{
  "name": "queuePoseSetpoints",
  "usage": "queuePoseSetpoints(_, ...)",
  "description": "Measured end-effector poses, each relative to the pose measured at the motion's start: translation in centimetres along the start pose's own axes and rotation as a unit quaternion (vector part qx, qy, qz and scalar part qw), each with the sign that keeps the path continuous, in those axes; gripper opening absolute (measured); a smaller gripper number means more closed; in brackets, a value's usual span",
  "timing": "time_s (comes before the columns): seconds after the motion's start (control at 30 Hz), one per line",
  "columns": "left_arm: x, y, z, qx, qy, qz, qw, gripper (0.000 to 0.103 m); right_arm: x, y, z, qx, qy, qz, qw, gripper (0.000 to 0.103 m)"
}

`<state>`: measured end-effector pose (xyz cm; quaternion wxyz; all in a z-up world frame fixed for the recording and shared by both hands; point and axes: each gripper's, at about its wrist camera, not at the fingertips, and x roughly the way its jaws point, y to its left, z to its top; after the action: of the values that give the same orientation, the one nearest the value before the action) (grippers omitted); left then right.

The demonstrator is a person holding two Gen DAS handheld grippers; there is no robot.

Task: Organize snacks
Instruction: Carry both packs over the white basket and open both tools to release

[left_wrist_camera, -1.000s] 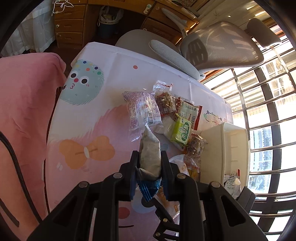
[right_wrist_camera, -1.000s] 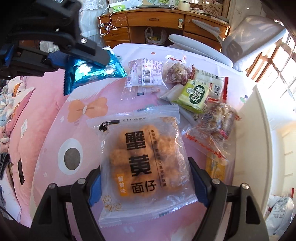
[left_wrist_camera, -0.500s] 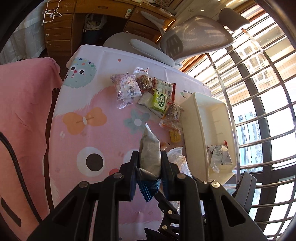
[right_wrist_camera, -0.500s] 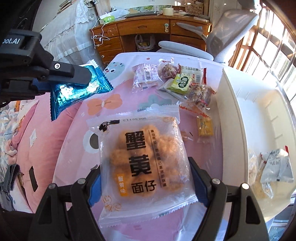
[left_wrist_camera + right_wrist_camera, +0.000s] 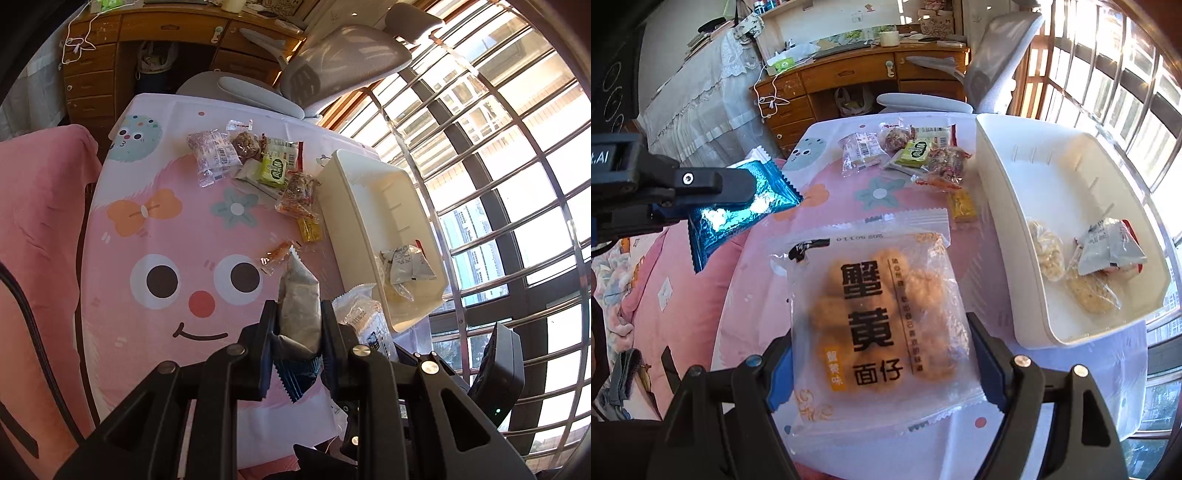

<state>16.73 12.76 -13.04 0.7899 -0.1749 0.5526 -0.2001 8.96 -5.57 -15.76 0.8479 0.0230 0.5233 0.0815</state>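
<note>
My left claw [image 5: 298,314] is clamped on a blue foil packet [image 5: 300,306], pinched edge-on between both fingers and held up above the desk [image 5: 122,280]; in the right wrist view the same packet [image 5: 738,206] juts out of the left claw at the left edge of the picture, its shiny blue face turned to the camera. My right claw [image 5: 879,354] grips a clear crab-roe noodle snack pack [image 5: 879,314] by its two side edges, so the jaws stand wide apart with the pack flat between them and its black lettering facing me. That pack is also raised off the desk, just beside the near left wall of the white bin [image 5: 1008,236].

The bin sits on the right side of the desk, next to the barred window [image 5: 498,155]. In its near end lie a grey-and-white sachet [image 5: 1108,251] and two clear packs of pale biscuits [image 5: 1049,254], the sachet resting partly on one of them.

At the far end of the desk a cluster of loose snacks [image 5: 258,166] lies touching or overlapping, with a green-labelled packet [image 5: 274,170] in the middle. A small yellow packet [image 5: 310,229] lies apart from it, close to the bin wall. A grey office chair [image 5: 332,70] stands beyond the desk.
</note>
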Motion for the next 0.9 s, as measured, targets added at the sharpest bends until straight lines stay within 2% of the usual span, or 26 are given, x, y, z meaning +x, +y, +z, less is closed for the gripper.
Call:
queuePoseSetpoints(0.4,0.6,-3.0,-1.4,0.014,0.001,-0.008,0.9999,0.02,-4.1,-4.8,-1.4,0.059,-0.023,-0.033,0.997,0.08)
queuePoseSetpoints(0.7,1.9,-7.0,-1.7,0.014,-0.014,-0.007,0.9998,0.02,-5.6,-10.8,-1.6,0.084,-0.021,-0.023,0.996,0.081)
queuePoseSetpoints(0.9,3.5,-10.5,-1.7,0.009,-0.022,-0.003,0.9997,0.02,-6.0,-14.7,-0.5,0.071,-0.016,-0.009,0.997,0.081)
